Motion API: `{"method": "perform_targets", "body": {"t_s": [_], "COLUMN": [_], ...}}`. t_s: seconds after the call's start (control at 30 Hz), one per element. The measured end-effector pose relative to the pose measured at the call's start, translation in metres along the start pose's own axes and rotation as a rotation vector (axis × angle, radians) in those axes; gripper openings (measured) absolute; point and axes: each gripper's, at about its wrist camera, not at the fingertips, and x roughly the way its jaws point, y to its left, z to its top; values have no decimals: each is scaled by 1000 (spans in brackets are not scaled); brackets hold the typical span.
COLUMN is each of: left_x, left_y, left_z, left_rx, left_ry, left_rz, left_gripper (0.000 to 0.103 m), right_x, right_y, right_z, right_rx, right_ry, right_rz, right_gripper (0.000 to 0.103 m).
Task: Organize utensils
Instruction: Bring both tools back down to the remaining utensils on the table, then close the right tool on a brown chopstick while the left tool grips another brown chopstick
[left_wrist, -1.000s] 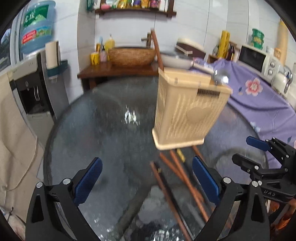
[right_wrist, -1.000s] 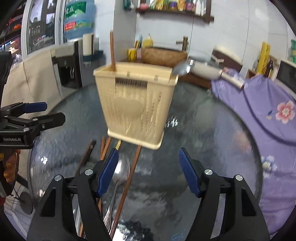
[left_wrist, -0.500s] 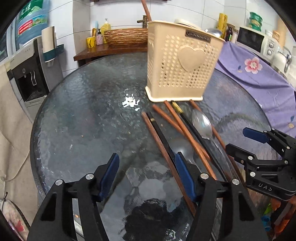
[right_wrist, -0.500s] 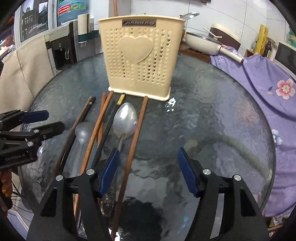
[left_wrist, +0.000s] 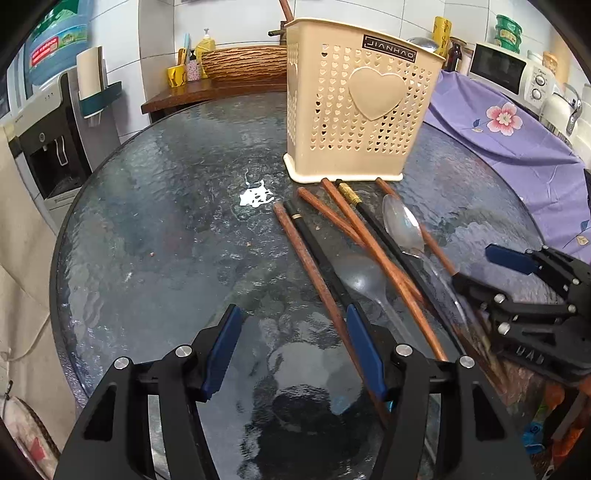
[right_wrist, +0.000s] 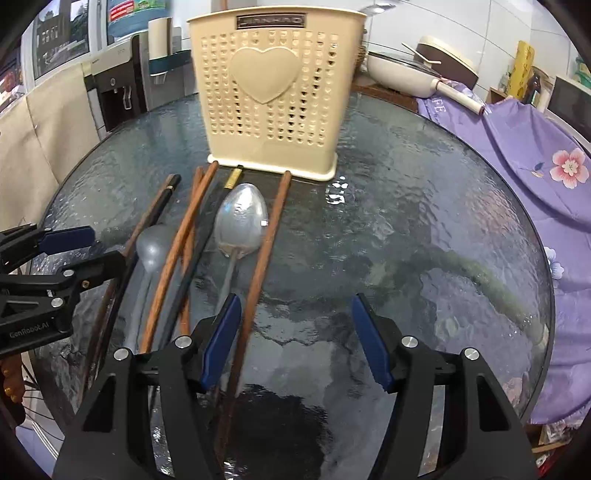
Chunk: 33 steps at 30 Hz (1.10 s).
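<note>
Both my tongs are now hanging lower over the glass table (left_wrist: 155, 236); the left gripper (left_wrist: 293, 349) and right gripper (right_wrist: 295, 338), jaws just closing, are gaping on nothing. Chopsticks (left_wrist: 306, 258) and spoons (right_wrist: 242, 221) are lying before the cream holder (right_wrist: 273, 96), their near ends running hidden under my jaws, leaving bare glass toward the rim either side.

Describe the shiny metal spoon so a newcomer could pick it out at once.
Find the beige heart-front holder standing on the round glass table. Chopsticks and spoons lie in front of it. The metal spoon has the bright mirror bowl nearest the holder; the other spoon is dull grey.
</note>
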Motion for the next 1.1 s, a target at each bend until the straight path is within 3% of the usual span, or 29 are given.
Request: {"method": "perform_targets", "body": {"t_s": [0.17,0.43,0.57,0.87,1.1], "left_x": [-4,3,8,24,31], "left_y": [18,24,29,29,24], "left_z": [-1,12,22,41,49], "left_rx": [-49,-93,-134,-149,-160], "left_ry": [9,21,28,28,36], "left_rz": [10,-13,-38,4,8], "left_gripper": [58,57,50,33,25], "right_x": [-2,6,18,41,52], "right_y": [-18,-5,-3,-4,-1], "right_z": [-2,17,32,58,71], "right_rx": [37,-38,-59,-33,-27], "right_ry": [7,8,17,49,53], "right_rz": [-12,0,30,63,88], "right_gripper": [57,48,42,29,24]}}
